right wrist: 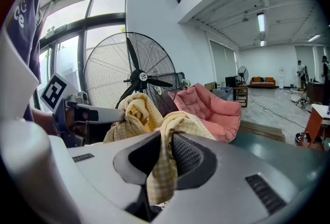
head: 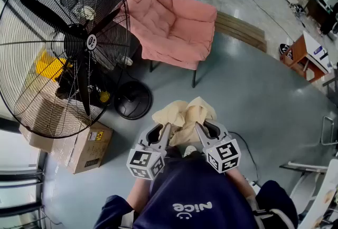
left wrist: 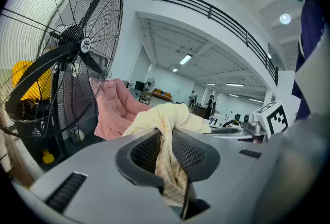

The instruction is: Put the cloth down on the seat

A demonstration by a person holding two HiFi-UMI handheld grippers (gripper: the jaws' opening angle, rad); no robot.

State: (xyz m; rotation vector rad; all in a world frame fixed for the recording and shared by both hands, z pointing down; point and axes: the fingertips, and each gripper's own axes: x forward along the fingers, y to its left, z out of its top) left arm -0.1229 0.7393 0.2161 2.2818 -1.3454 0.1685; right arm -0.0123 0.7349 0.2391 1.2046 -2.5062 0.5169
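A pale yellow checked cloth [head: 184,117] hangs bunched between my two grippers, close in front of the person's body. My left gripper [head: 168,129] is shut on one part of the cloth [left wrist: 166,150], which is pinched between its jaws. My right gripper [head: 197,126] is shut on another part of the cloth [right wrist: 164,163]. The pink cushioned seat [head: 171,25] stands on the floor well ahead of both grippers, and it also shows as the seat [left wrist: 111,109] beyond the left jaws and the seat [right wrist: 211,109] beyond the right jaws.
A large black floor fan [head: 66,43] stands at the left, its round base [head: 133,100] between me and the seat. A cardboard box [head: 79,149] lies under the fan. A wooden pallet [head: 240,30] lies right of the seat, a small wooden table [head: 305,56] further right.
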